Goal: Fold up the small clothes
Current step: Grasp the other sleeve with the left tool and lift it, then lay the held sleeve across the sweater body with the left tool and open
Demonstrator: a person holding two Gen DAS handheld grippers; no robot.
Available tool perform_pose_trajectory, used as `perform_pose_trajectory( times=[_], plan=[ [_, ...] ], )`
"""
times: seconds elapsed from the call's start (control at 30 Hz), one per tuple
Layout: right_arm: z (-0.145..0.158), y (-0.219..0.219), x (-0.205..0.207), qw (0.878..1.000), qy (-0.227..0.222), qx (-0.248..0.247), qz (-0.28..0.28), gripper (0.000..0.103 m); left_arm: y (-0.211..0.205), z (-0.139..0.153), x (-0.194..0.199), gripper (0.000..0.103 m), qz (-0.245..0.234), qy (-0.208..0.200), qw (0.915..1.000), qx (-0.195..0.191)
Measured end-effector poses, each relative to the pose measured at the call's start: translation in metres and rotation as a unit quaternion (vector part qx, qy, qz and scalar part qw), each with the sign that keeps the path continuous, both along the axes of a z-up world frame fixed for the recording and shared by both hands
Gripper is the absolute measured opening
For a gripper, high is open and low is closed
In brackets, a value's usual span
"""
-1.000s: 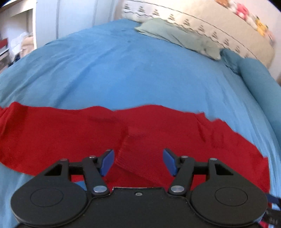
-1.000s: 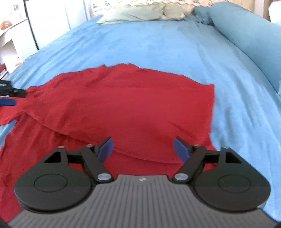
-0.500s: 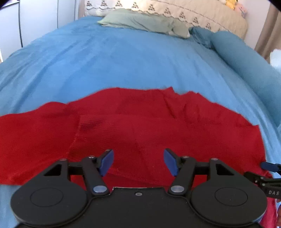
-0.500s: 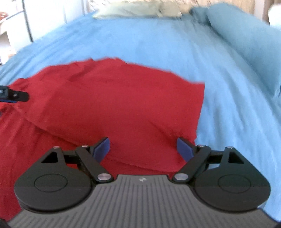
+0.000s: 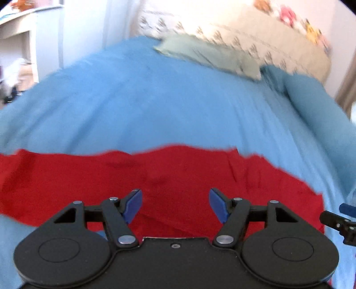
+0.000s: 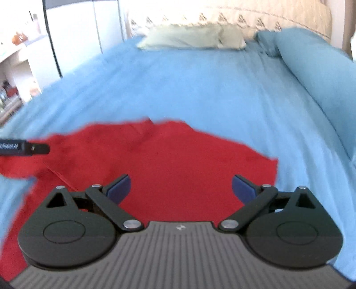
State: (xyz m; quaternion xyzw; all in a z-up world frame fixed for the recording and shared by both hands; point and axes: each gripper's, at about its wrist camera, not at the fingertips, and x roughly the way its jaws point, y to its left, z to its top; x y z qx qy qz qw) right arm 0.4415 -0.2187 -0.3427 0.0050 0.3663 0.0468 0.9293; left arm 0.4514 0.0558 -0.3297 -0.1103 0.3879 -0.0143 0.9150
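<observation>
1. A bed covered by a blue sheet (image 5: 155, 106) fills both views, running away from the claws toward a pale green pillow (image 5: 209, 56) and a cream headboard cushion with a small dark pattern (image 6: 244, 17); a blue bolster (image 6: 318, 73) lies along the far right side, and white furniture (image 6: 73, 37) stands off to the left
2. The red garment (image 5: 178, 177) lies spread flat on the sheet directly ahead of and beneath both claws, with a folded layer whose edge runs just in front of the left claw's fingers
3. The left gripper (image 5: 175, 201) has its blue-padded fingers (image 5: 133, 203) spread apart, gripping nothing, poised over the red cloth
4. The right gripper (image 6: 180, 189) likewise has its fingers (image 6: 243, 189) wide apart and empty, above the garment's right portion; the cloth's right edge sits just beyond its right finger
5. In the left wrist view the right claw's tip shows at the far right edge, beside the garment's corner; in the right wrist view the left claw's dark tip pokes in from the left over the cloth
6. Both views are blurred, so fine creases are hard to read
</observation>
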Motion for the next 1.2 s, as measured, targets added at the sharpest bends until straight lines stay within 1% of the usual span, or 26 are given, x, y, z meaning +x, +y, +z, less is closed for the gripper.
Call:
perform_pose_trajectory(
  times=[0.03, 0.07, 0.13, 0.2, 0.27, 0.37, 0.43, 0.5, 0.57, 0.63, 0.7, 0.73, 0.77, 0.83, 0.93, 1.0, 1.03, 1.07, 1.1, 1.17, 1.2],
  plan=[
    [0.011, 0.009, 0.000, 1.000, -0.001, 0.007, -0.001, 0.103, 0.013, 0.010, -0.007, 0.085, 0.013, -0.002, 0.9999, -0.003],
    [0.019, 0.018, -0.001, 1.000, -0.002, 0.013, -0.005, 0.103, 0.023, 0.017, -0.013, 0.102, 0.025, -0.003, 0.9997, -0.005],
    [0.032, 0.038, -0.004, 1.000, -0.007, 0.024, -0.007, 0.103, 0.051, 0.032, -0.028, 0.103, 0.062, -0.011, 0.9980, -0.005],
    [0.039, 0.057, -0.005, 1.000, -0.003, 0.028, 0.013, 0.103, 0.079, 0.039, -0.037, 0.103, 0.096, -0.006, 0.9954, -0.002],
    [0.041, 0.081, -0.005, 0.999, 0.006, 0.025, 0.028, 0.103, 0.111, 0.038, -0.043, 0.103, 0.132, 0.004, 0.9912, 0.001],
    [0.038, 0.116, -0.002, 0.998, 0.015, 0.023, 0.049, 0.103, 0.166, 0.024, -0.052, 0.103, 0.191, 0.009, 0.9815, -0.014],
    [0.033, 0.139, 0.002, 0.998, 0.011, 0.015, 0.061, 0.103, 0.206, 0.007, -0.057, 0.103, 0.236, 0.010, 0.9711, -0.032],
    [0.025, 0.159, 0.004, 0.997, 0.010, 0.004, 0.071, 0.103, 0.242, -0.011, -0.060, 0.103, 0.275, 0.008, 0.9595, -0.058],
    [0.015, 0.180, 0.009, 0.997, 0.017, -0.003, 0.078, 0.103, 0.277, -0.026, -0.064, 0.102, 0.305, 0.005, 0.9489, -0.082],
    [0.004, 0.198, 0.016, 0.996, 0.024, -0.001, 0.086, 0.103, 0.304, -0.043, -0.065, 0.099, 0.338, 0.002, 0.9358, -0.101],
    [-0.006, 0.214, 0.020, 0.996, 0.031, -0.001, 0.090, 0.103, 0.326, -0.060, -0.064, 0.094, 0.361, -0.004, 0.9234, -0.129],
    [-0.012, 0.221, 0.021, 0.995, 0.036, -0.002, 0.092, 0.103, 0.336, -0.068, -0.064, 0.089, 0.368, -0.008, 0.9185, -0.145],
    [-0.016, 0.228, 0.022, 0.995, 0.040, -0.003, 0.093, 0.103, 0.341, -0.072, -0.062, 0.084, 0.370, -0.014, 0.9161, -0.153],
    [-0.025, 0.239, 0.023, 0.994, 0.044, -0.008, 0.095, 0.103, 0.344, -0.074, -0.059, 0.084, 0.371, -0.024, 0.9159, -0.150],
    [-0.034, 0.250, 0.023, 0.993, 0.053, -0.012, 0.102, 0.103, 0.345, -0.073, -0.054, 0.083, 0.364, -0.036, 0.9212, -0.132],
    [-0.038, 0.254, 0.022, 0.993, 0.053, -0.013, 0.106, 0.103, 0.347, -0.073, -0.049, 0.075, 0.364, -0.038, 0.9224, -0.125],
    [-0.039, 0.256, 0.022, 0.993, 0.055, -0.014, 0.108, 0.103, 0.350, -0.072, -0.046, 0.068, 0.365, -0.037, 0.9224, -0.120],
    [-0.040, 0.255, 0.022, 0.993, 0.056, -0.014, 0.108, 0.103, 0.350, -0.075, -0.044, 0.057, 0.367, -0.034, 0.9223, -0.116],
    [-0.039, 0.255, 0.023, 0.993, 0.055, -0.014, 0.106, 0.103, 0.351, -0.075, -0.043, 0.052, 0.369, -0.031, 0.9220, -0.112],
    [-0.039, 0.253, 0.023, 0.993, 0.055, -0.009, 0.104, 0.103, 0.355, -0.076, -0.041, 0.025, 0.377, -0.023, 0.9198, -0.105],
    [-0.039, 0.252, 0.023, 0.993, 0.055, -0.007, 0.102, 0.103, 0.357, -0.077, -0.041, 0.019, 0.381, -0.018, 0.9187, -0.104]
  ],
)
